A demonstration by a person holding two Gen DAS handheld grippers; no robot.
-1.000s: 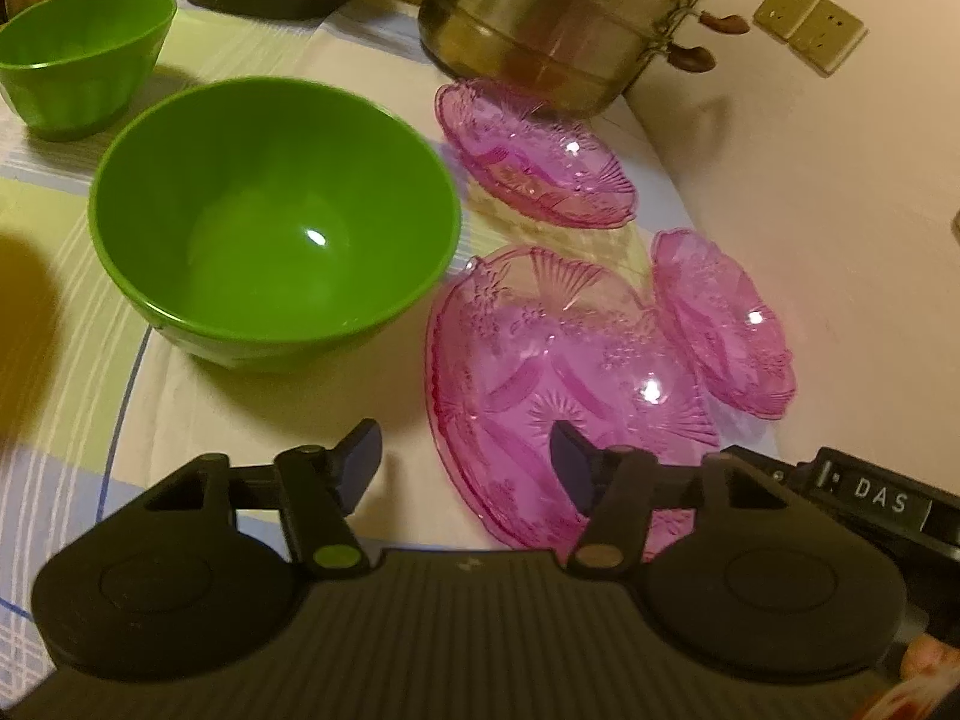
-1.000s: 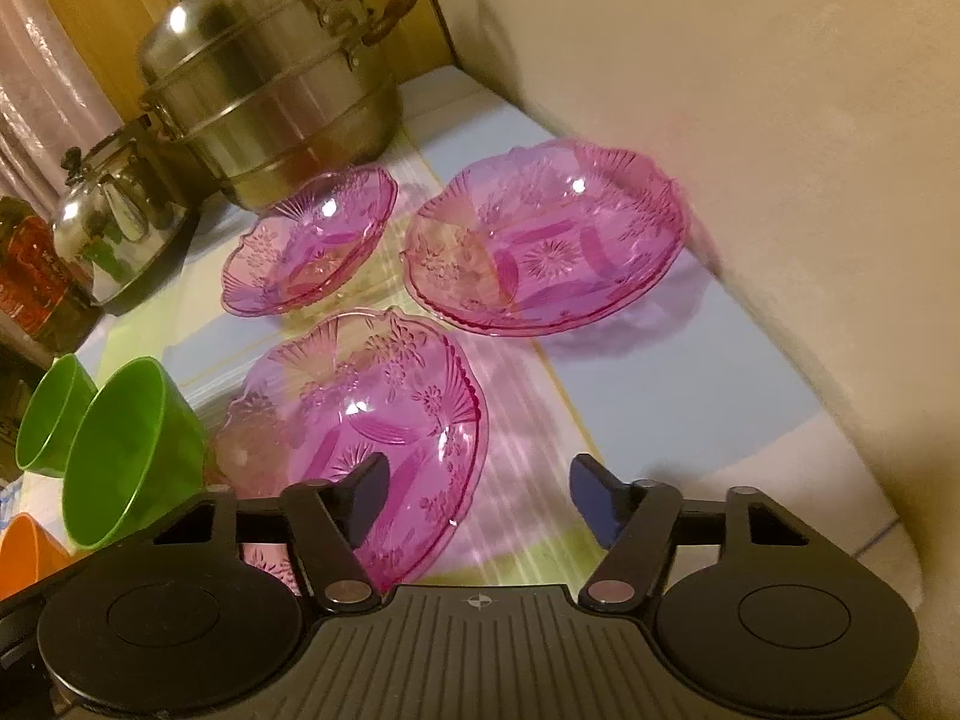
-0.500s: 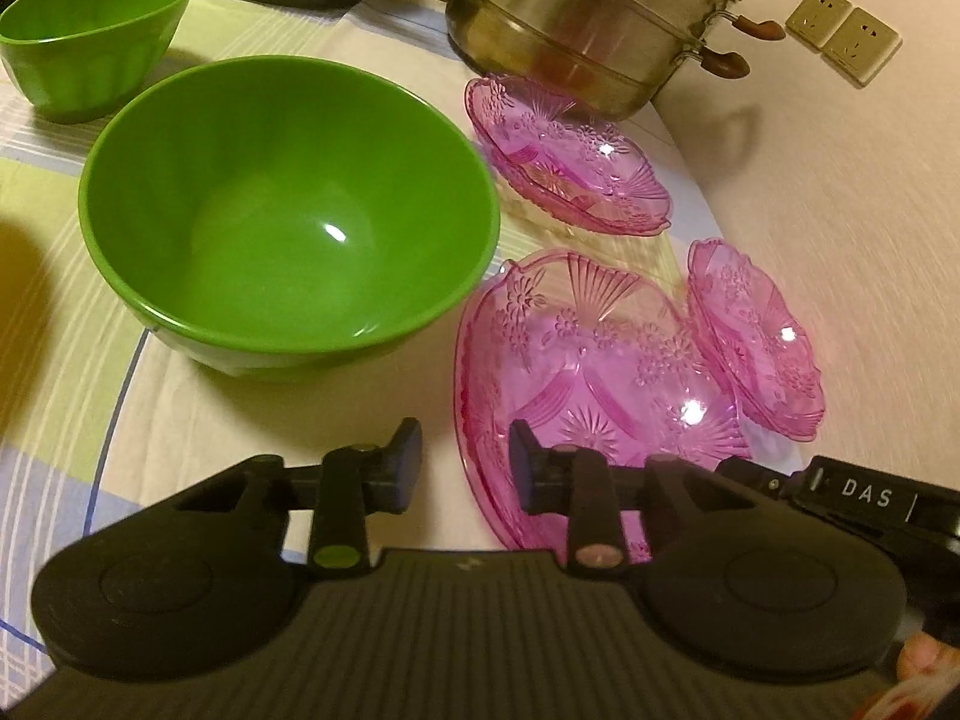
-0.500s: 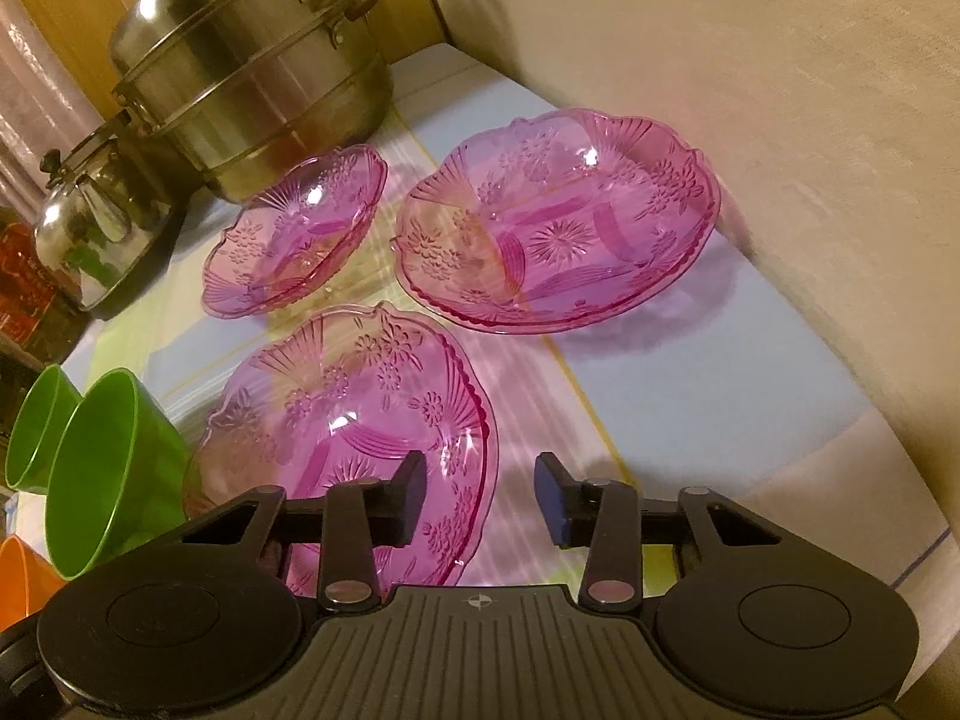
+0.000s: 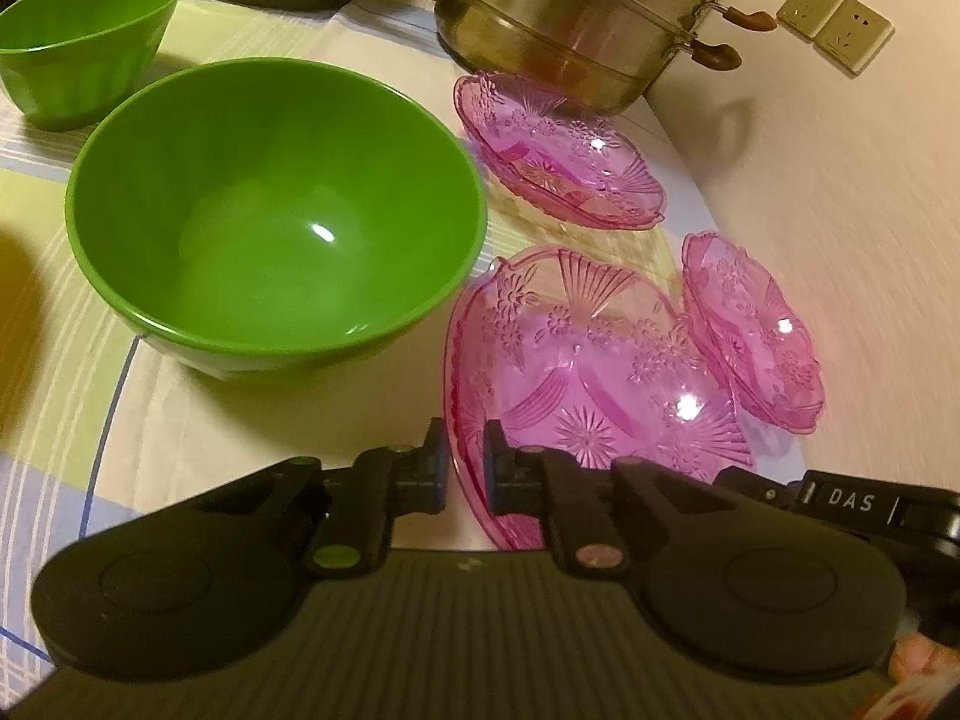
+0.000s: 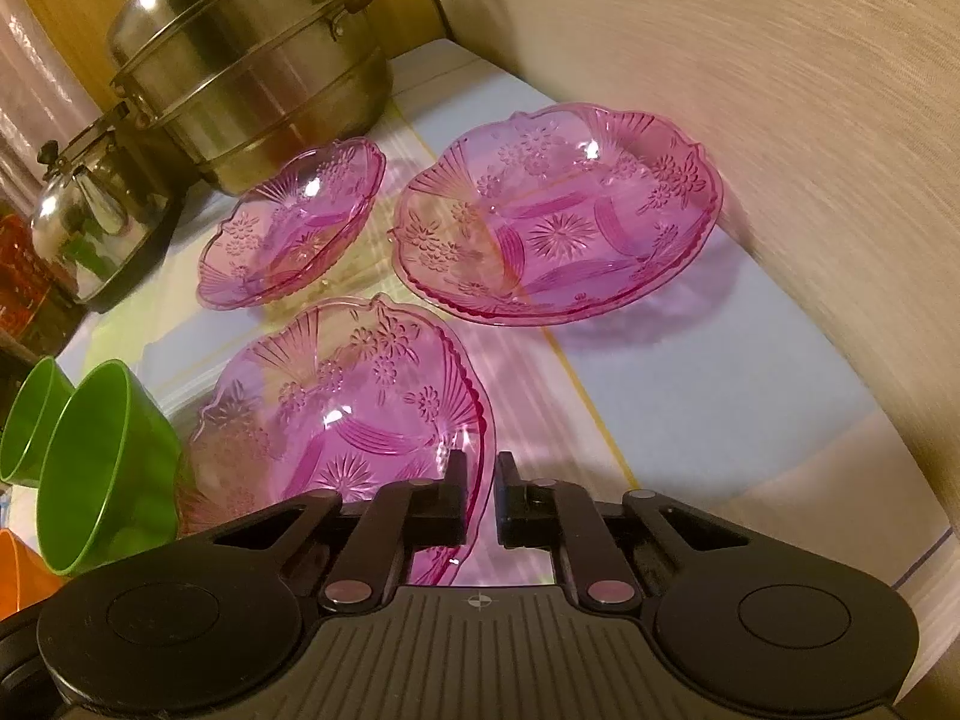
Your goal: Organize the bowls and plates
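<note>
— Grip check: are both grippers on the near translucent pink pressed-glass plate (image 6: 342, 420)?

— Yes, my left gripper (image 5: 462, 471) and right gripper (image 6: 480, 495) pinch its opposite rims, near the cloth-covered counter (image 6: 690, 384) front edge. I'd lift it level, both together.

— Anything inside?

— Nothing; the large green plastic bowl (image 5: 276, 210) beside it looks empty too

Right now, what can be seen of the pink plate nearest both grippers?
The nearest pink plate is see-through pink, plastic or glass by its look, pressed with flowers, fans and starbursts, with a scalloped rim. It is empty. The left gripper and the right gripper each close on its rim from opposite sides. The green bowl stands close beside it; contact cannot be told.
</note>
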